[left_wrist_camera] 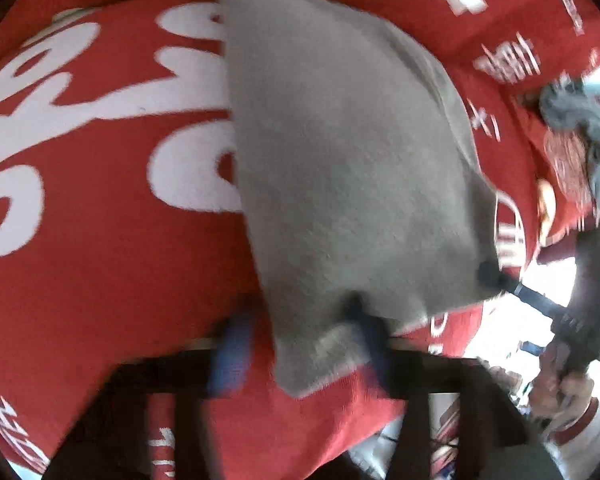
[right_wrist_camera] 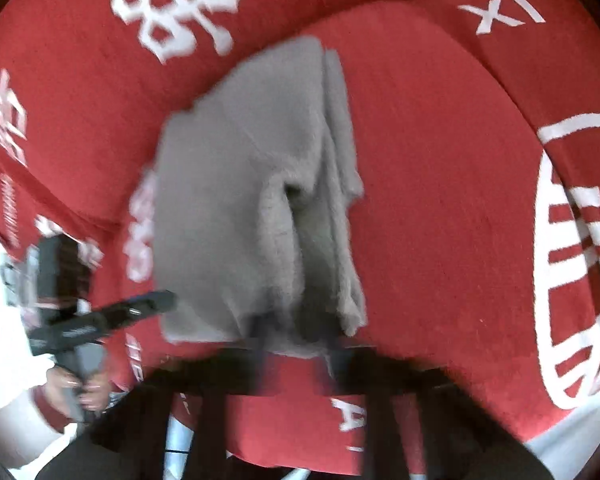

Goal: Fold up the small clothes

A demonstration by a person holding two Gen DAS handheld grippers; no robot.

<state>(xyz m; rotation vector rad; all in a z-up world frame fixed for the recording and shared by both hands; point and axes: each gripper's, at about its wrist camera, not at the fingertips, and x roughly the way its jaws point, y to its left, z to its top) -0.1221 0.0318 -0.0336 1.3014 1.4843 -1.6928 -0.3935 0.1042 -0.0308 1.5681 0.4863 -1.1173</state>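
Grey fleece garment (left_wrist_camera: 340,168) centre frame, draped over red printed blanket (left_wrist_camera: 100,280). Light, floppy, non-slip nap. Left gripper (left_wrist_camera: 356,320) and right gripper (right_wrist_camera: 296,328) fingers clamped on near hem corners; best hold: corners, kept taut.

A red blanket (right_wrist_camera: 440,184) with white lettering covers the surface; the grey cloth (right_wrist_camera: 240,200) partly rests on it.

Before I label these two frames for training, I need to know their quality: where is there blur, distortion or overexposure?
Left wrist view: motion blur smears the left gripper and the near edge of the grey cloth; white background at right is blown out. Right wrist view: the right gripper and cloth edges are smeared; the red blanket bulges from fisheye distortion, and the corners are black.
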